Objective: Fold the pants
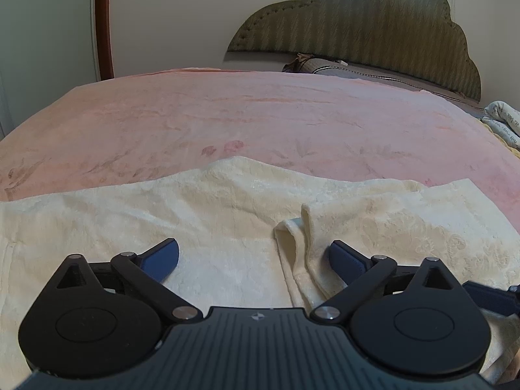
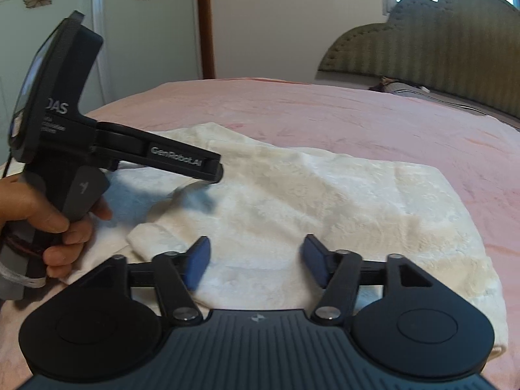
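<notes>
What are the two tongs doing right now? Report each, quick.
Left tongs: open, holding nothing, over the cream pants.
Right tongs: open, holding nothing, over the same pants.

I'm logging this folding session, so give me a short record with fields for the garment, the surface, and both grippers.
garment: cream plush pants, partly folded, lying flat
surface: pink blanket on the bed
left gripper: open, low over the pants, holding nothing
right gripper: open, over the pants, holding nothing
fabric detail: small raised fold between the left gripper's fingers
background: padded green headboard
</notes>
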`<state>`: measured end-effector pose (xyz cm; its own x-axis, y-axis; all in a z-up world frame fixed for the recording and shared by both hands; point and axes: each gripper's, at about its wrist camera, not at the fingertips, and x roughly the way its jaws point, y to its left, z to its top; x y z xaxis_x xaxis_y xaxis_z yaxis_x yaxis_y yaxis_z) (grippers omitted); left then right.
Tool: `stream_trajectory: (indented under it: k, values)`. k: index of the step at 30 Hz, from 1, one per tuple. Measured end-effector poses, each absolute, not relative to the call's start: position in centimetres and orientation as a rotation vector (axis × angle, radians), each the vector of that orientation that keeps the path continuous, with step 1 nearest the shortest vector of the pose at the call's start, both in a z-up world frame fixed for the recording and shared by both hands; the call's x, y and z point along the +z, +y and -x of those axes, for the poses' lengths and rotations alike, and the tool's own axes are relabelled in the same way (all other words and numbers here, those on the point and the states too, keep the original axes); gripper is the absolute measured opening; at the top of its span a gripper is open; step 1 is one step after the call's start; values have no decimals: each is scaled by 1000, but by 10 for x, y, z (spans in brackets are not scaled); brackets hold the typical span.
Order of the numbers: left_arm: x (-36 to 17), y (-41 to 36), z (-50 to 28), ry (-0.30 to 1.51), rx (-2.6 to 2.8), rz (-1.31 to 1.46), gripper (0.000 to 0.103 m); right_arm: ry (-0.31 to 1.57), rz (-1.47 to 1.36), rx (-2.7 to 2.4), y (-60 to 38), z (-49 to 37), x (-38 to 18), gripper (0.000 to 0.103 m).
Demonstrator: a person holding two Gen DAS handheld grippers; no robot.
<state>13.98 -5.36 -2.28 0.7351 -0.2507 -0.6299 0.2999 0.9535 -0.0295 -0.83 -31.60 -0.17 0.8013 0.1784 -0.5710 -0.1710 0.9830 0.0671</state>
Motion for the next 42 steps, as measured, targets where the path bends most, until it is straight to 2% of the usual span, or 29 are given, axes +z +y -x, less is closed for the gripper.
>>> stream_trajectory:
  k: [2, 4, 9, 14, 17, 23, 27, 28, 30, 32, 37, 40, 42]
  values:
    - [-23, -54, -140, 683, -302, -77, 103, 620, 4, 141, -315, 7, -2, 91]
    - [-24, -54, -140, 684, -302, -79, 103, 629, 13, 102, -315, 6, -3, 99]
    - [-22, -46, -139, 673, -314, -44, 102, 621, -9, 95, -321, 4, -3, 100]
    - [-22, -14, -140, 665, -360, 162, 102, 445, -17, 136, -323, 33, 9, 100]
    - [-23, -4, -141, 673, -353, 241, 103, 434, 123, 173, -303, 41, 13, 101]
    - [-20, -24, -137, 671, -289, 94, 103, 359, 545, 153, -247, 53, -2, 101]
    - [-21, -18, -136, 664, -303, 117, 102, 338, 676, 140, -235, 53, -14, 100]
    - [-21, -13, -136, 659, -314, 149, 102, 337, 680, 143, -236, 52, -14, 99]
    - [-20, -2, -135, 644, -328, 227, 101, 358, 658, 169, -239, 50, -14, 89]
    - [-18, 8, -132, 621, -326, 296, 99, 398, 619, 209, -241, 46, -14, 71]
    - [1, 15, -117, 550, -366, 333, 96, 395, 600, 215, -243, 44, -14, 70]
    - [14, 6, -109, 545, -494, 340, 96, 376, 583, 181, -247, 41, -12, 59]
    - [21, -7, -109, 564, -635, 374, 98, 362, 572, 159, -247, 40, -11, 60]
